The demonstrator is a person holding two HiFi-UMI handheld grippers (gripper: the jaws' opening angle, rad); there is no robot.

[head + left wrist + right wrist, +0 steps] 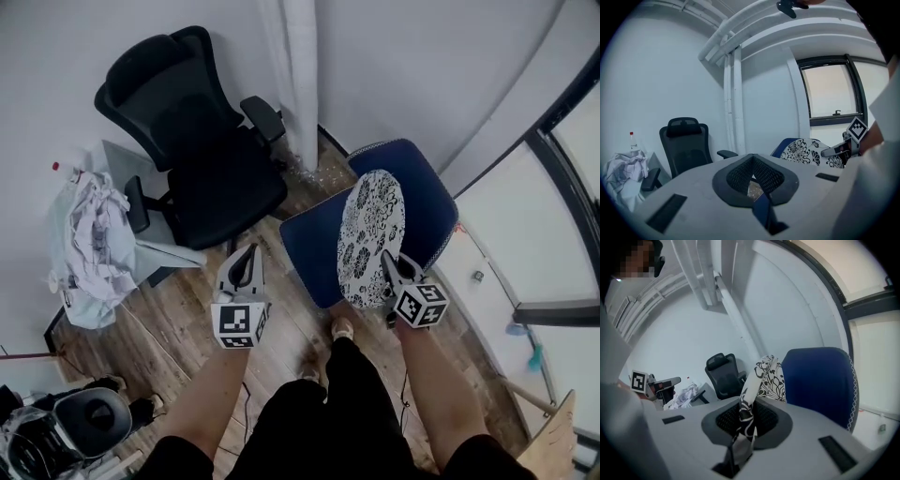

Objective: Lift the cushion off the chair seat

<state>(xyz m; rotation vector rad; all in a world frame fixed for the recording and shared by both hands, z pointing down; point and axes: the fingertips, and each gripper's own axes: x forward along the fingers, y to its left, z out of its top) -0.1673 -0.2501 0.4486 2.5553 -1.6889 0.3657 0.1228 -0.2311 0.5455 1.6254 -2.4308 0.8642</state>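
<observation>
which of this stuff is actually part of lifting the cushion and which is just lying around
Part of the job: patterned cushion, clamped by the right gripper; blue chair.
Just lying about: black office chair; heap of clothes; red-capped bottle.

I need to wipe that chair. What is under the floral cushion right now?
The blue chair seat, bare where visible. The floral cushion is held up by its edge in the right hand-held gripper; it covers the seat's middle, so that part is unseen.
</observation>
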